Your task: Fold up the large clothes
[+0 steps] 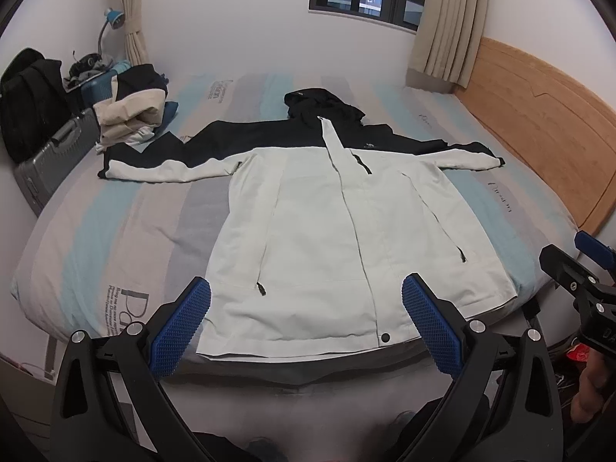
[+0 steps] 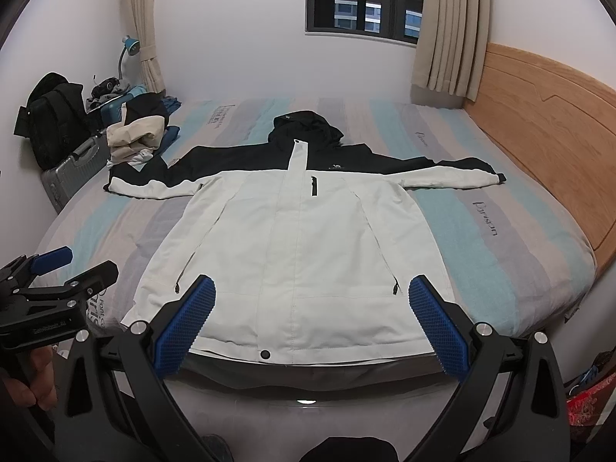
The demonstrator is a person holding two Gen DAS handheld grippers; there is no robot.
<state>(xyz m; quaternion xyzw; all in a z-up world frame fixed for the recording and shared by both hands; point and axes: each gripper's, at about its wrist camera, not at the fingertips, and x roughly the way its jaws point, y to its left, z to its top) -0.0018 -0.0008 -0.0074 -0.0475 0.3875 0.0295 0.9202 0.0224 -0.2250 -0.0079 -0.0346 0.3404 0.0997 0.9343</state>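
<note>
Left wrist view has the jacket [image 1: 327, 231] spread flat, front up, sleeves out, hem at the bed's [image 1: 96, 231] near edge, probably so it's ready to fold, with the left gripper [image 1: 306, 331] and right gripper [image 2: 312, 331] both wide open, holding nothing.

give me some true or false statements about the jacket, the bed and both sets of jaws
1. The jacket lies spread flat with both sleeves stretched out. True.
2. The left gripper is clamped on the hem. False: its jaws stand wide open, holding nothing.
3. The hood is black. True.
4. The right gripper holds a sleeve. False: its jaws are open and empty, near the hem.
5. The jacket is already folded in half. False: it is unfolded on the bed.
6. A pile of clothes sits beyond the jacket's sleeve. True.
</note>
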